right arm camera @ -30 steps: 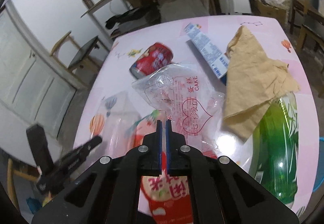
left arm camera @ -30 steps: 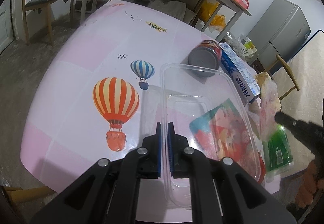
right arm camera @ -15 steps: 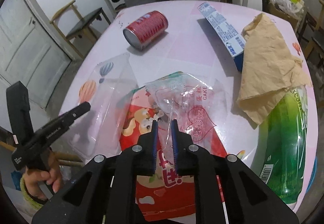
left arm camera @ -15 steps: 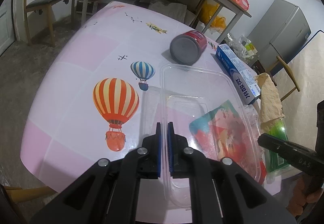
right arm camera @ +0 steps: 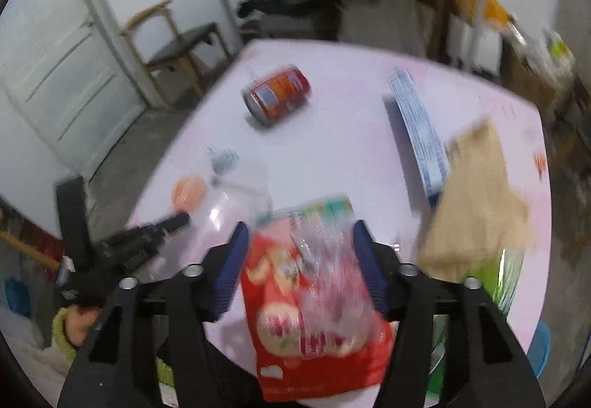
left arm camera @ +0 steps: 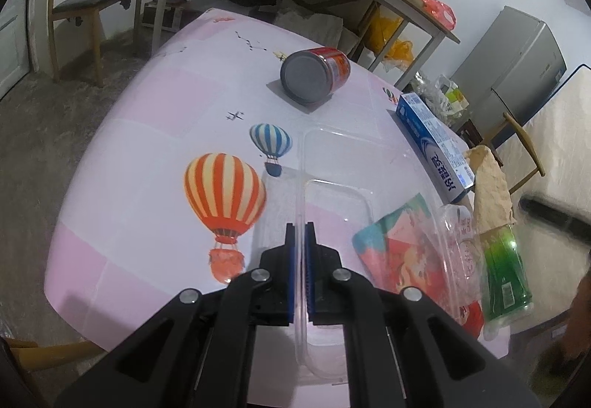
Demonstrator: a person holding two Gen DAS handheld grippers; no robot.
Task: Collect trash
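having been released half a second ago, the clear cake wrapper (right arm camera: 325, 260) is now left on the red snack bag (right arm camera: 310, 315) between the spread-wide right gripper (right arm camera: 301, 269); the clear plastic tray (left arm camera: 340, 179) rim is kept pinched by the left gripper (left arm camera: 300, 253), so collecting is judged unfinished.

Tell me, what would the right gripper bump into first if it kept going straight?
Probably the clear wrapper lying on the red snack bag, both between the open jaws of the right gripper. The picture is blurred, so depth is uncertain.
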